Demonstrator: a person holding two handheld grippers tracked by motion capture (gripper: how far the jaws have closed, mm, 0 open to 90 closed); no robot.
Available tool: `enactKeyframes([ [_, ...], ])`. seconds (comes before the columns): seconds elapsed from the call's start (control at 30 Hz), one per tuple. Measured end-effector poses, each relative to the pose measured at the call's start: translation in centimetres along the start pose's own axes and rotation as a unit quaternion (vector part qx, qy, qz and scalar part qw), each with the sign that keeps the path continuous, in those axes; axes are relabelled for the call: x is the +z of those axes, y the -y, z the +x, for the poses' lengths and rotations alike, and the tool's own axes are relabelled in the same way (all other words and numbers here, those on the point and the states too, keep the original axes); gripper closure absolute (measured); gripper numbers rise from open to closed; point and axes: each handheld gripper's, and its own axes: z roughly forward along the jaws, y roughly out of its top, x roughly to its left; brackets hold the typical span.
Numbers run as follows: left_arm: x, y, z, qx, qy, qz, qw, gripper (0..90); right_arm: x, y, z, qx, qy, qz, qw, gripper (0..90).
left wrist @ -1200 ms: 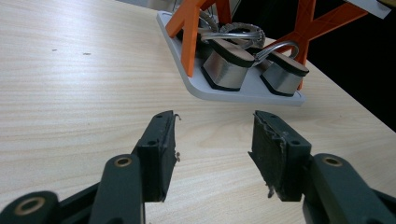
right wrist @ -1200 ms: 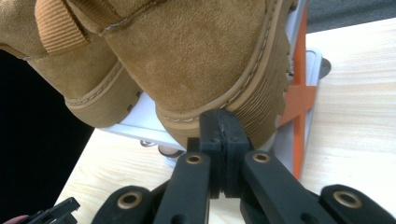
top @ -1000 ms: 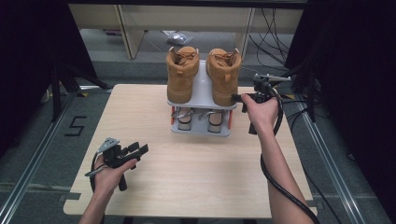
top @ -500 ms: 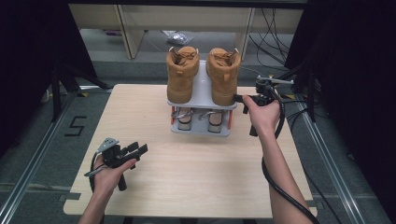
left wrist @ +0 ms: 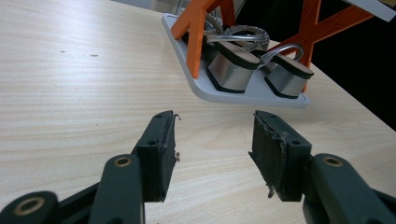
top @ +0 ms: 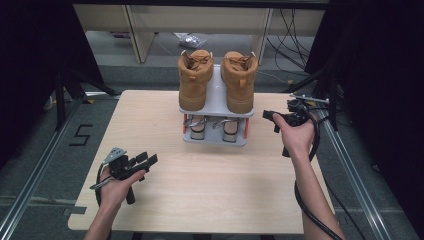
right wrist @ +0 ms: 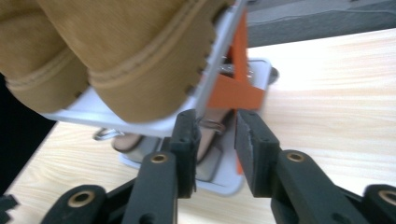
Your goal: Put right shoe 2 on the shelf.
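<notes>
Boots atop rack, sandals probably beneath

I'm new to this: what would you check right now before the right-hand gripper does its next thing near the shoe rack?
1. Right gripper jaws parted, just been opening: ok.
2. Nothing between its jaws: ok.
3. Both tan boots upright on the rack's top shelf: ok.
4. Sandals on the lower shelf, side by side: ok.
5. Left gripper open, resting on the table away from the rack: ok.
6. What the right gripper aims for, boot or sandal: cannot tell.
</notes>
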Motion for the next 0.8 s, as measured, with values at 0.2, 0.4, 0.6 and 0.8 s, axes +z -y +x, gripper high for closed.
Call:
enactKeyframes([
  [0.2, -0.2, -0.1, 0.1, 0.002, -0.005, 0.000, 1.0000, 48.4, -0.7, 2.7, -2.1, -0.004, 0.012, 0.000, 0.9999, 64.2],
  [0.4, -0.2, 0.0, 0.1, 0.002, -0.008, -0.003, 1.0000, 48.3, -0.9, 5.5, -3.6, 0.019, 0.017, 0.015, 0.9996, 61.5],
  [0.6, -0.1, 0.0, 0.0, 0.002, -0.007, 0.000, 1.0000, 48.3, -1.3, 7.0, -4.3, 0.018, 0.013, 0.014, 0.9997, 59.8],
  [0.8, -0.1, 0.0, 0.0, 0.004, -0.006, 0.000, 1.0000, 48.4, -1.5, 8.5, -4.7, 0.024, 0.011, 0.016, 0.9995, 58.2],
])
